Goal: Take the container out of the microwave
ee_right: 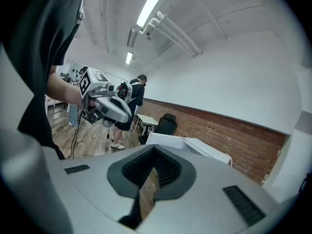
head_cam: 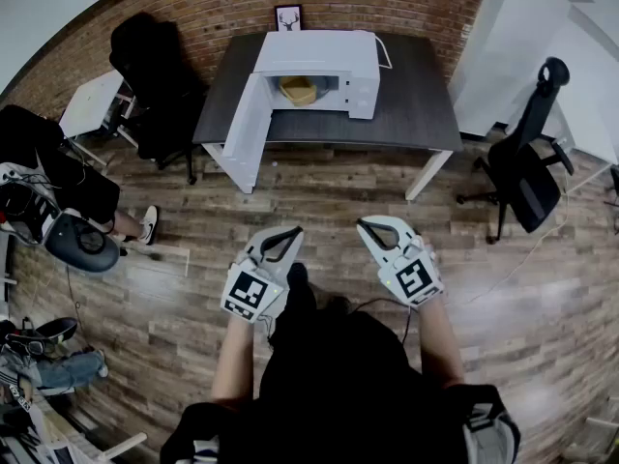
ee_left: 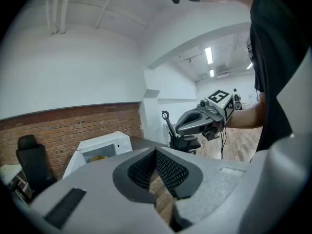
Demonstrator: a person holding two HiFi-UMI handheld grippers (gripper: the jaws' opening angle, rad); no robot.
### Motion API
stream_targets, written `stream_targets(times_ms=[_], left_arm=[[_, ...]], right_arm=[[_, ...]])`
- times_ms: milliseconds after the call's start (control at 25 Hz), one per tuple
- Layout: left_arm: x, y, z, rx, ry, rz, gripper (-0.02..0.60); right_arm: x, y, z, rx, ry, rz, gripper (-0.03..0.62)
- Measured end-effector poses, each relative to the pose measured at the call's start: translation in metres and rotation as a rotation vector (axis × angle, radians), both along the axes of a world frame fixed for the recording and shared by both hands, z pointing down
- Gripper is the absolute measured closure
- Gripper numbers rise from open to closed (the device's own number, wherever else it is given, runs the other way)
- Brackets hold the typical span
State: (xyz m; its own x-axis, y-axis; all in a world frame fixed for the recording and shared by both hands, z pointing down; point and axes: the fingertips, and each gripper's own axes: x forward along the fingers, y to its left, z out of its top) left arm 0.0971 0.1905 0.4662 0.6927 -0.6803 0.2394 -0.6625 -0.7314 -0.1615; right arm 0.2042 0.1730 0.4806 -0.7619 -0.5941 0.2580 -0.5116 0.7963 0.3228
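Observation:
The white microwave (head_cam: 319,66) stands on a dark table (head_cam: 426,104) far ahead, its door (head_cam: 247,129) swung open to the left. A tan container (head_cam: 297,89) sits inside the cavity. Both grippers are held close to the person's body, well short of the table. My left gripper (head_cam: 293,230) is shut with nothing in it, and so is my right gripper (head_cam: 364,224). In the left gripper view the shut jaw tips (ee_left: 156,150) point past the microwave (ee_left: 100,147); the container (ee_left: 99,156) shows as a yellowish spot. The right gripper view shows its tips (ee_right: 155,147) closed, with the microwave (ee_right: 185,143) behind.
Wooden floor lies between me and the table. A black office chair (head_cam: 527,153) stands at the right, another black chair (head_cam: 155,75) at the table's left beside a small white table (head_cam: 92,104). A person's foot (head_cam: 147,225) and bags (head_cam: 58,211) are at the left. A person (ee_right: 131,106) stands behind.

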Motion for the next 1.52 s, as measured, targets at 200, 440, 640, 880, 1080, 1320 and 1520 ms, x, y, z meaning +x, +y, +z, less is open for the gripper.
stream_targets(times_ms=[200,440,640,880,1080,1320,1520], left_arm=[[-0.006,0.003,0.008,-0.04,0.006,-0.01,0.578],[-0.014,0.001,0.006,-0.039,0.017,-0.013,0.578],[-0.023,-0.003,0.008,-0.025,0.016,-0.01,0.578],[-0.037,-0.012,0.016,-0.073,0.034,-0.028,0.578],[-0.053,-0.029,0.015,-0.081,0.041,-0.035,0.578],[-0.068,-0.054,0.018,-0.091,0.053,-0.032,0.578],[-0.083,-0.081,0.02,-0.096,0.062,-0.023,0.578]], right_arm=[[-0.005,0.001,0.002,-0.007,0.002,0.005,0.597],[-0.013,0.0,0.003,-0.02,0.002,0.007,0.597],[-0.023,-0.005,0.007,-0.023,0.0,0.002,0.597],[-0.037,-0.017,0.013,-0.052,0.003,0.003,0.597],[-0.053,-0.036,0.011,-0.058,0.002,0.0,0.596],[-0.071,-0.061,0.016,-0.08,0.009,0.007,0.595],[-0.086,-0.088,0.022,-0.09,0.026,0.016,0.595]])
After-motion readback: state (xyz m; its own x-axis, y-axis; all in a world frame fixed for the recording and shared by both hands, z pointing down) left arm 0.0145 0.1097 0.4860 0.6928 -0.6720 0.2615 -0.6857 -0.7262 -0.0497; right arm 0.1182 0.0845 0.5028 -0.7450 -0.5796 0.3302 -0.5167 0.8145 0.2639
